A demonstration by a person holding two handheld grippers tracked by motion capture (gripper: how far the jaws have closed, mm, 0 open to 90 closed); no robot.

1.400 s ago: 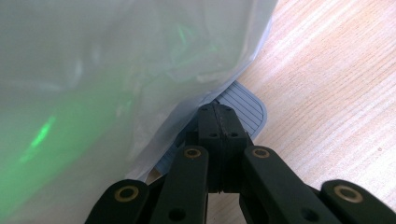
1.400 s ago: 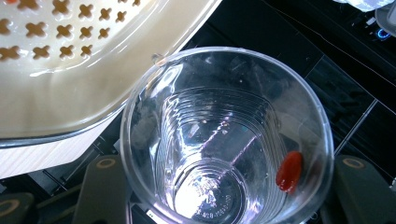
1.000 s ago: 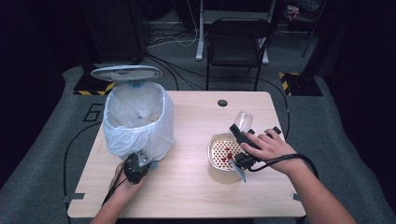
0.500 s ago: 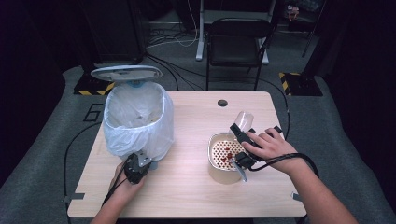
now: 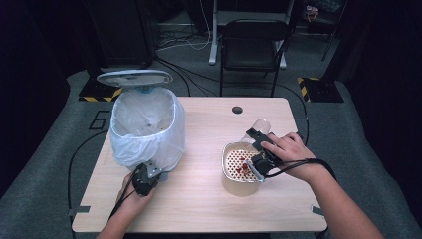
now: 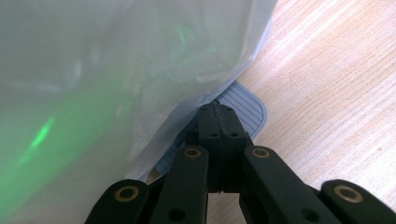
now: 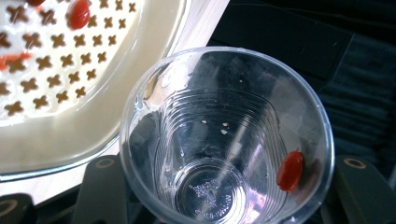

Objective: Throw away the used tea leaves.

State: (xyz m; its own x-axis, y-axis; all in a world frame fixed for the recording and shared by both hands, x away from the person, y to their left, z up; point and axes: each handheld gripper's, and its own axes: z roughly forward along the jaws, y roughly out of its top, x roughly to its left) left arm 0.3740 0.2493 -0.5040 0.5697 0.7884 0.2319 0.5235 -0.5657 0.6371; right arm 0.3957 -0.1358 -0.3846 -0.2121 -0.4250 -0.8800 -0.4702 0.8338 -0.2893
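Note:
A white-bagged pedal bin (image 5: 144, 129) stands at the table's left with its lid (image 5: 134, 78) raised. My left gripper (image 5: 155, 174) is shut, and its tips (image 6: 218, 112) rest on the bin's grey ribbed pedal (image 6: 245, 105) under the hanging bag (image 6: 116, 70). On the right, a cream strainer bowl (image 5: 239, 186) holds red bits (image 5: 244, 168). My right gripper (image 5: 257, 137) is shut on a clear plastic cup (image 5: 261, 125), held tilted at the bowl's far rim. Looking into the cup (image 7: 219, 140), a red piece (image 7: 289, 170) clings to its inner wall beside the strainer (image 7: 70, 93).
The wooden table (image 5: 199, 209) has a cable hole (image 5: 237, 109) near its far edge. A black chair (image 5: 254, 45) stands behind the table, and cables run over the grey floor around it.

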